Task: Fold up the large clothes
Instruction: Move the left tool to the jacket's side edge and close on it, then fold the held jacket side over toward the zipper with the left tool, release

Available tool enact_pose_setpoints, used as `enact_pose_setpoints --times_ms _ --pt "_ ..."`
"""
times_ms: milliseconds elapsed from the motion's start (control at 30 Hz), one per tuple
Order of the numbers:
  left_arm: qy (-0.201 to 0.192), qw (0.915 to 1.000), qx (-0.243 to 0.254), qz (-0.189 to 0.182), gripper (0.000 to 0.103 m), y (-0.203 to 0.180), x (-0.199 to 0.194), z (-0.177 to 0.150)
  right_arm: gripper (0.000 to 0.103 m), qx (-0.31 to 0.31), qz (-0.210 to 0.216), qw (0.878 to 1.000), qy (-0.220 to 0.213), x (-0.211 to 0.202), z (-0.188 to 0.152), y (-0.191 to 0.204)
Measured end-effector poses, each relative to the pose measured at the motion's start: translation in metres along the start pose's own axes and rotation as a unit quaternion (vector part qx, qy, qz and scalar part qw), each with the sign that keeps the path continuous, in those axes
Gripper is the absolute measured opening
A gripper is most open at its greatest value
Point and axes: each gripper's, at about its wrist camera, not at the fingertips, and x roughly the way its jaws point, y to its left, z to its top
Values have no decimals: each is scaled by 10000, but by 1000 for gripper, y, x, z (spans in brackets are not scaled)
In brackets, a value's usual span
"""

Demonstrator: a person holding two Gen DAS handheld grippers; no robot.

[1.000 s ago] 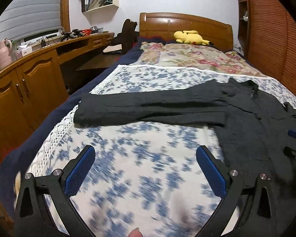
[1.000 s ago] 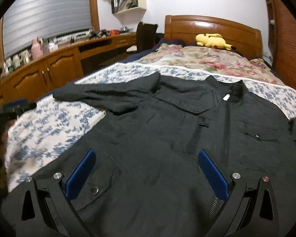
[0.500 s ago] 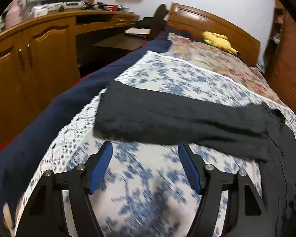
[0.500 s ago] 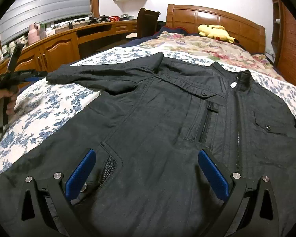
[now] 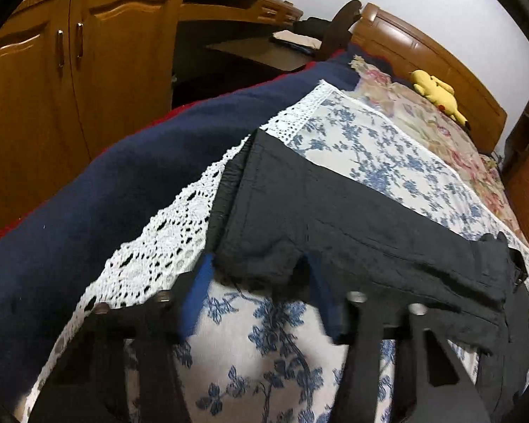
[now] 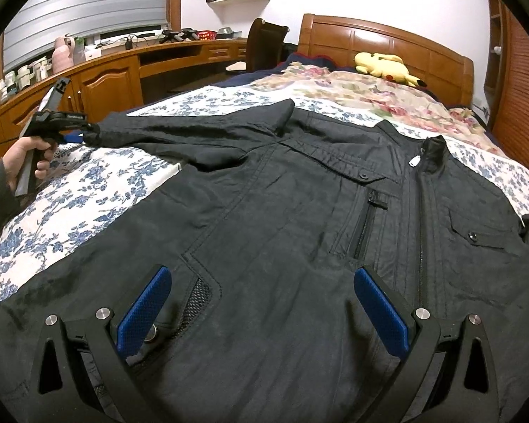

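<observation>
A black zip-front jacket (image 6: 299, 218) lies face up across the bed's blue-flowered white cover (image 6: 88, 190), filling the middle of the right wrist view. Its long black sleeve (image 5: 335, 218) stretches toward the left of the frame. The left tool (image 5: 257, 282) sits at the sleeve's cuff; whether it grips is blurred. The right tool (image 6: 261, 303) hovers wide open, low in the frame, above the jacket's hem.

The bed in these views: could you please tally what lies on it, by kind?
Black jacket: 1
Yellow plush toy: 1
Bedcovers, namely blue-flowered sheet, rose-patterned quilt and navy blanket: 3
Total: 5
</observation>
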Motion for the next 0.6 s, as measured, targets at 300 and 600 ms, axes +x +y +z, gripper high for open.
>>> enact_pose_setpoints --times_ms 300,600 --pt "-463 9968 635 -143 5 -38 -29 1 103 19 52 10000 -74 -6 -1 -2" --pt "-847 9830 1402 -825 5 -132 -125 -24 103 129 10 9996 -260 -58 -14 -15"
